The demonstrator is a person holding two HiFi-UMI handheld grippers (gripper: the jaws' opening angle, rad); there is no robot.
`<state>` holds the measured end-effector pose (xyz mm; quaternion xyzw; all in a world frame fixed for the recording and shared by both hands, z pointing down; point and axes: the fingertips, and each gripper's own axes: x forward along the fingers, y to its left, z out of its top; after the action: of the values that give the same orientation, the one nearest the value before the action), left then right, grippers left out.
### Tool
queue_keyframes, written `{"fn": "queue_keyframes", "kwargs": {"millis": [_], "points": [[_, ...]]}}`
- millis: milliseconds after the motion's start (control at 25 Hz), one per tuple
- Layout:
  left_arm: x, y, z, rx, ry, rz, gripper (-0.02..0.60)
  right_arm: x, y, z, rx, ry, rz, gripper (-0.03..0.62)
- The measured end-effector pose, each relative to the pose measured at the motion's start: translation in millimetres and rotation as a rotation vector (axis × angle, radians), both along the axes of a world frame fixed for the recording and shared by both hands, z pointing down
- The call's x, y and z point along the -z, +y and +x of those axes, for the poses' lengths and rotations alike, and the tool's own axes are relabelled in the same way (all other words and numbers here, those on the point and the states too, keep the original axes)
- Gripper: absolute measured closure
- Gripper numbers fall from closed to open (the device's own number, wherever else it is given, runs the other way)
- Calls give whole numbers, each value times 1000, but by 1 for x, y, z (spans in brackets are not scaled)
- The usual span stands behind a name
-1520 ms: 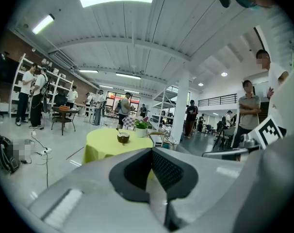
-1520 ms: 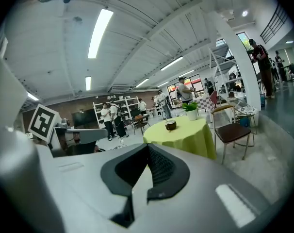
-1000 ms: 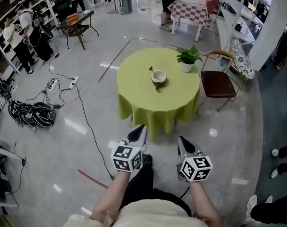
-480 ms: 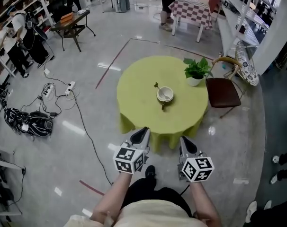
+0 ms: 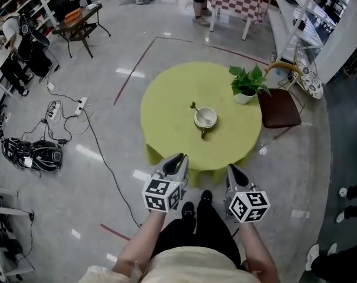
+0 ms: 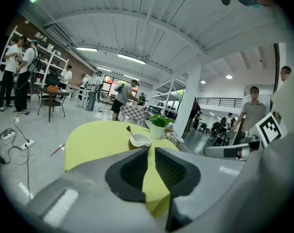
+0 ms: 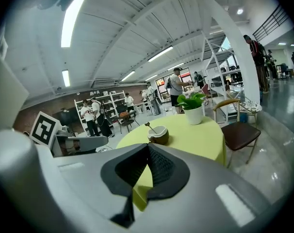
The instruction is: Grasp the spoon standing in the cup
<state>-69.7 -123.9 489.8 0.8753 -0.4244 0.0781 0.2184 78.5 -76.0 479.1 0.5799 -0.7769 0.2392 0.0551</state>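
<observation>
The cup holding the spoon stands mid-surface. The left claw has just been opening, slightly apart, empty. The right claw is together. Both are near the surface's front edge.

There are one round worktop, one cup, one spoon, one potted plant, one chair and two grippers, the left gripper and the right gripper.

The spoon ends unseen inside the cup.
</observation>
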Motion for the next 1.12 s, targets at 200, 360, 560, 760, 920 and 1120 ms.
{"fn": "queue_keyframes", "kwargs": {"millis": [200,360,560,760,920,1120], "points": [[-3,-26,3,16,-2,-6,523,-7,-25,3,10,-16,-11,592],[-5,-50,9,30,-11,-14,518,-8,-50,9,29,-20,-16,592],[-13,-79,17,55,-18,-38,502,-18,-76,18,52,-27,-43,592],[-23,-108,25,80,-25,-64,492,-30,-103,26,71,-36,-72,592],[-31,-128,24,108,-31,-90,479,-37,-121,27,88,-43,-92,592],[-45,-150,30,135,-13,-134,463,-48,-138,33,102,-56,-118,592]]}}
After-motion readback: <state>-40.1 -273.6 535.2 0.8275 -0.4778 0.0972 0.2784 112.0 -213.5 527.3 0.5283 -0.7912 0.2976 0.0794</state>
